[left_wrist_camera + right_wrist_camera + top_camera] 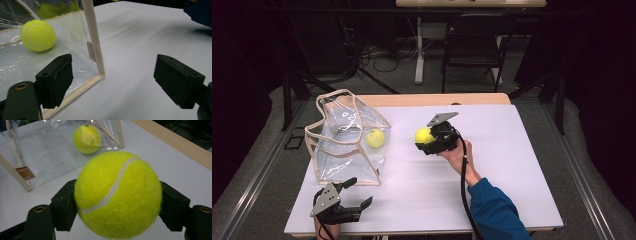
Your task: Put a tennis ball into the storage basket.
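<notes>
Right gripper point(426, 141): mid-frame in the high view, your jaws clamp a tennis ball point(117, 195).
Left gripper point(354, 192): lower left, jaws apart, holding nothing.
Clear bag point(332, 145): left of centre, second ball point(375, 138) apparently inside.

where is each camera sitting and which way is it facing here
High view: above the person's side, facing forward and down on the white table; shows both hands, a blue sleeve, left claw, right claw.
Left gripper view: on the left claw, facing the clear bag's corner; its jaws stand open.
Right gripper view: on the right claw, facing the bag; its jaws are shut on a tennis ball.
Shared: all three show the second tennis ball inside the bag.
</notes>
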